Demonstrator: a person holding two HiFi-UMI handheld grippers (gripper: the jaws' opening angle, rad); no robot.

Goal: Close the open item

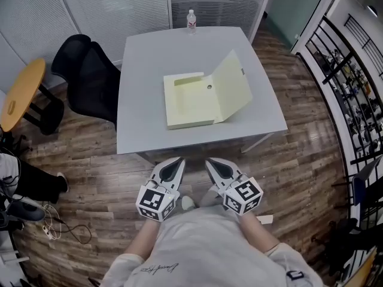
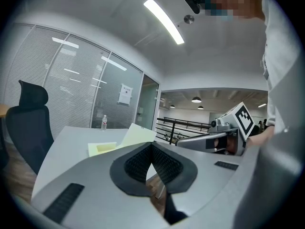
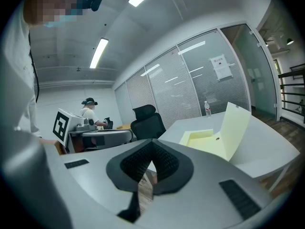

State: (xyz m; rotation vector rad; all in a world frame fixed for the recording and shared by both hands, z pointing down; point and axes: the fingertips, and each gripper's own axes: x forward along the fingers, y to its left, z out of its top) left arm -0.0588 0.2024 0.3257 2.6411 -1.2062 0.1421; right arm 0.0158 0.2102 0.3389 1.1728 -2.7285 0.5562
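Observation:
A pale yellow file box (image 1: 190, 99) lies open on the grey table (image 1: 143, 76), its lid (image 1: 232, 85) raised on the right side. The same box (image 2: 102, 148) shows small in the left gripper view, and with its lid (image 3: 236, 130) standing up in the right gripper view. Both grippers hang close to the person's body, short of the table's near edge. My left gripper (image 1: 177, 162) is shut with nothing in it. My right gripper (image 1: 212, 163) is shut too and holds nothing.
A clear water bottle (image 1: 191, 20) stands at the table's far edge. A black office chair (image 1: 90, 76) is at the table's left, a round yellow table (image 1: 21, 91) farther left. Cables lie on the wooden floor (image 1: 63, 231). A black railing (image 1: 347, 82) runs along the right.

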